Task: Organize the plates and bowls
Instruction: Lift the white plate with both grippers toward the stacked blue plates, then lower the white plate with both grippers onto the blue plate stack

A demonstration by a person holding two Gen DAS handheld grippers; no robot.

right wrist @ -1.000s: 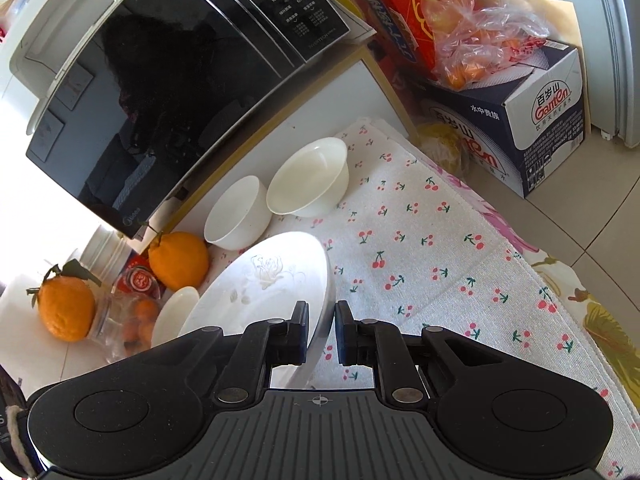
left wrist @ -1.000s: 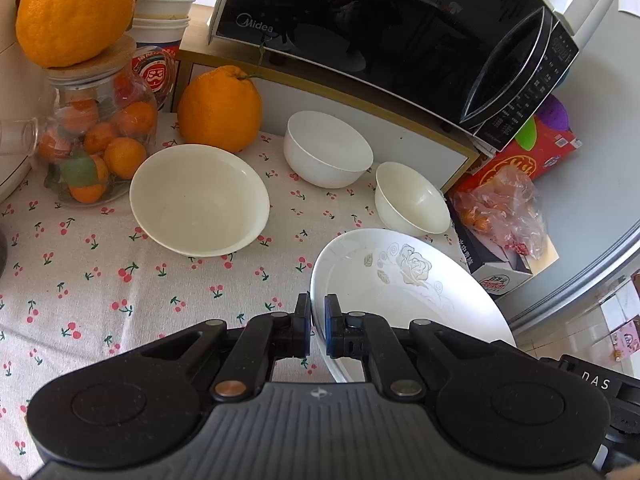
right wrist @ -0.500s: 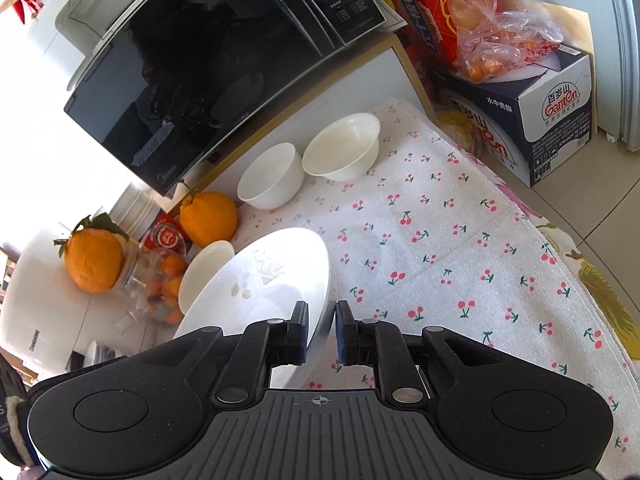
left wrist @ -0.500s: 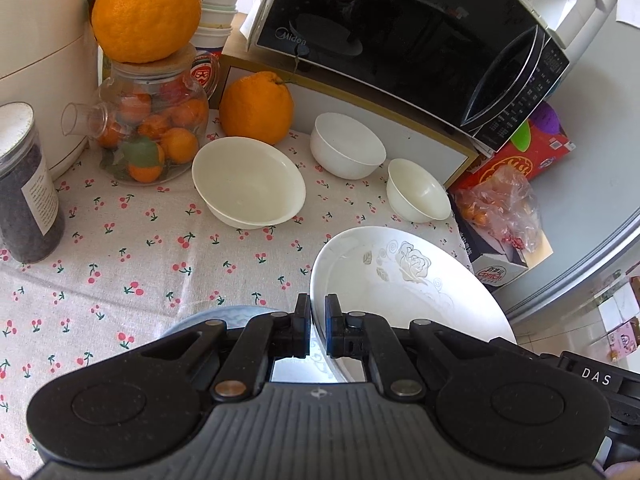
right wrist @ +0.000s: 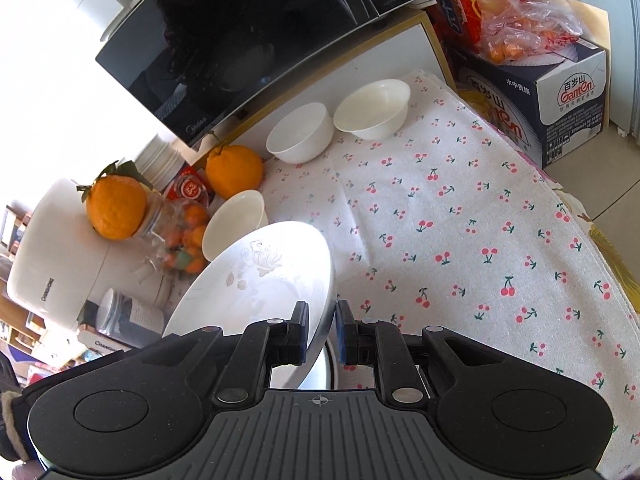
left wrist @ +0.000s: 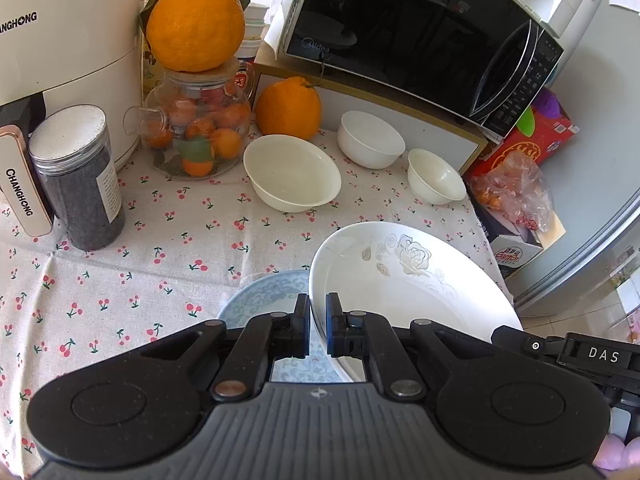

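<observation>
white plate (left wrist: 404, 280) carried back over blue plate (left wrist: 264, 296), 2 claws lifted

Both grippers, left (left wrist: 317, 330) and right (right wrist: 322, 334), pinched nearly closed, angled downward

Bright daylight throughout, blown out to white at the upper left of the right wrist view and glaring on the plate (right wrist: 260, 276), with soft shadows on the tabletop (left wrist: 168, 240), reflections in the microwave door (left wrist: 400, 28), sharp focus, and strong fisheye bending toward dark corners.
</observation>
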